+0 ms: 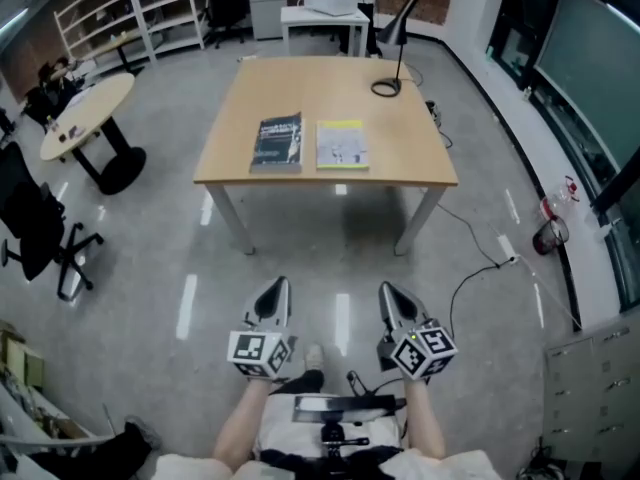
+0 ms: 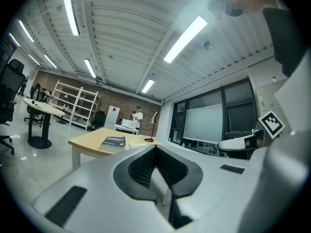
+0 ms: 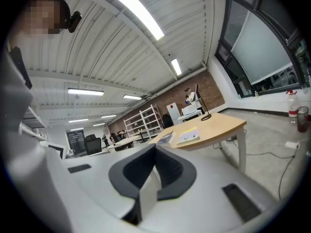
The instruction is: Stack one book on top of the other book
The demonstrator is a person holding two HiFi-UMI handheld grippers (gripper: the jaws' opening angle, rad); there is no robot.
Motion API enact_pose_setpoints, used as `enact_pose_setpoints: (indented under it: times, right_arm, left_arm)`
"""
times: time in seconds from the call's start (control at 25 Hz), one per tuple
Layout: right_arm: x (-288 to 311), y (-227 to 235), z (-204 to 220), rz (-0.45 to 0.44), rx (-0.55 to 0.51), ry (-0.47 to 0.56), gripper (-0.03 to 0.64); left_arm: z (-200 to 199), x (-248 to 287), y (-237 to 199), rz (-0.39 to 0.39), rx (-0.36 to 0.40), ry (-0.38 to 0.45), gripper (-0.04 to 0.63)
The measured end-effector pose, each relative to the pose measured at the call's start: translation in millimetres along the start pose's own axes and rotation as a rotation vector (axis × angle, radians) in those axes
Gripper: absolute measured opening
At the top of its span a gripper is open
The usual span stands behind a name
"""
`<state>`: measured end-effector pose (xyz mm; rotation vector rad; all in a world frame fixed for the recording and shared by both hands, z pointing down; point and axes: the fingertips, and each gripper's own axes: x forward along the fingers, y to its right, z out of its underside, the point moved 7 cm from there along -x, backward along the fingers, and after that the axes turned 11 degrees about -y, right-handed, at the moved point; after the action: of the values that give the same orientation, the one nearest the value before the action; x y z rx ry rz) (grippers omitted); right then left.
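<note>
Two books lie side by side near the front edge of a wooden table point(image 1: 400, 143): a dark book point(image 1: 276, 142) on the left and a yellow-and-white book point(image 1: 342, 145) to its right. Both grippers hang over the floor, well short of the table. My left gripper point(image 1: 281, 286) is shut and empty, and so is my right gripper point(image 1: 384, 290). In the left gripper view the dark book point(image 2: 113, 141) shows far off on the table; in the right gripper view the yellow-and-white book point(image 3: 188, 136) and the dark book point(image 3: 164, 138) lie ahead.
A black desk lamp point(image 1: 393, 48) stands at the table's far right corner. A cable point(image 1: 470, 268) trails over the floor right of the table. A round table point(image 1: 85, 118) and an office chair point(image 1: 35, 228) stand at the left. Shelving point(image 1: 130, 8) lines the back wall.
</note>
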<state>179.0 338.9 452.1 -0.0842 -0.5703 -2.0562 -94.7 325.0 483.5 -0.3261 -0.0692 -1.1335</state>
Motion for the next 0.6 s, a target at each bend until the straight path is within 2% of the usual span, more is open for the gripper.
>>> enact_pose_setpoints:
  times: [0.32, 0.6]
  right_arm:
    - [97, 28, -68, -0.007, 0.027, 0.043, 0.002]
    - [174, 92, -96, 0.043, 0.014, -0.003, 0.002]
  left_arm:
    - [-57, 111, -57, 0.041, 0.01, -0.001, 0.006]
    - [-75, 207, -82, 0.035, 0.005, -0.028, 0.006]
